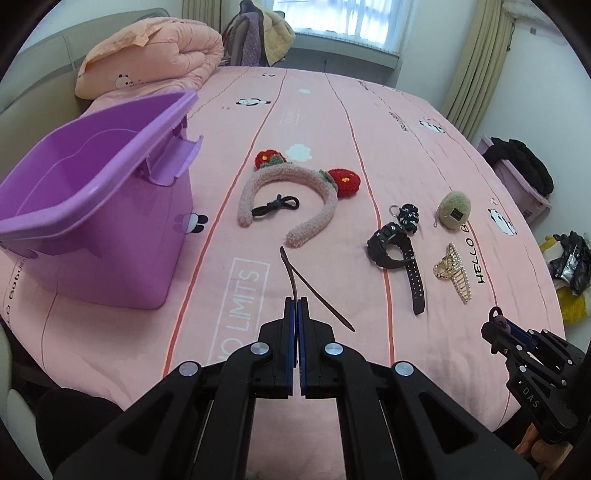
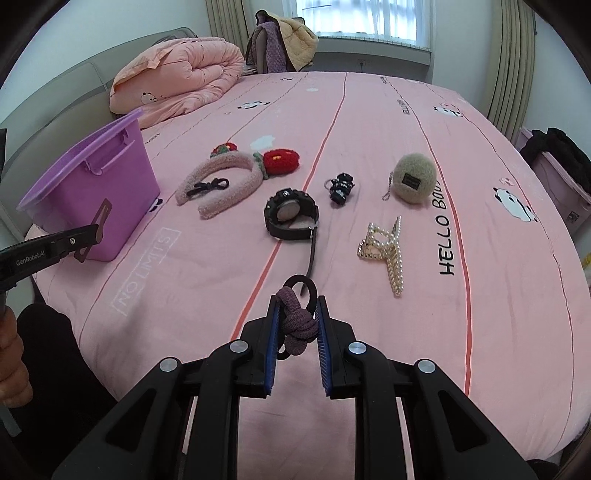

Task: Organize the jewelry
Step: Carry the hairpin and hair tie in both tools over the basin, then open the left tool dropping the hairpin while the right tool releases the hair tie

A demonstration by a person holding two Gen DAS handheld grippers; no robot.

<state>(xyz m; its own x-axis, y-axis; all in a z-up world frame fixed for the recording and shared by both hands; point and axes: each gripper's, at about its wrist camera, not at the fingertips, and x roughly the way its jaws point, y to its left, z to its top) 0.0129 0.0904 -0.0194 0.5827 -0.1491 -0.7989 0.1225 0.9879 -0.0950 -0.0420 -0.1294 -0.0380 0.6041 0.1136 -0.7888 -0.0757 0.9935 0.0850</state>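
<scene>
Our left gripper (image 1: 296, 301) pinches a thin brown hair clip (image 1: 295, 275); our right gripper (image 2: 297, 308) clamps a knotted mauve hair tie (image 2: 297, 321) above the pink bed (image 2: 424, 332).

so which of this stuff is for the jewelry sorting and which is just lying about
For the job: purple bin, headband, watch, pearl hair claw, keychain, fuzzy pouch, black hair tie, mauve hair tie, brown strap.

Lying about: folded quilt, chair with clothes.

Bright, even daylight from window (image 1: 340, 18) at top of frame, blown out white. Soft shadows only, e.g. beside purple bin (image 1: 110, 206) on bed (image 1: 369, 129). Sharp focus throughout. Heavy fisheye bend, black vignette in corners.
</scene>
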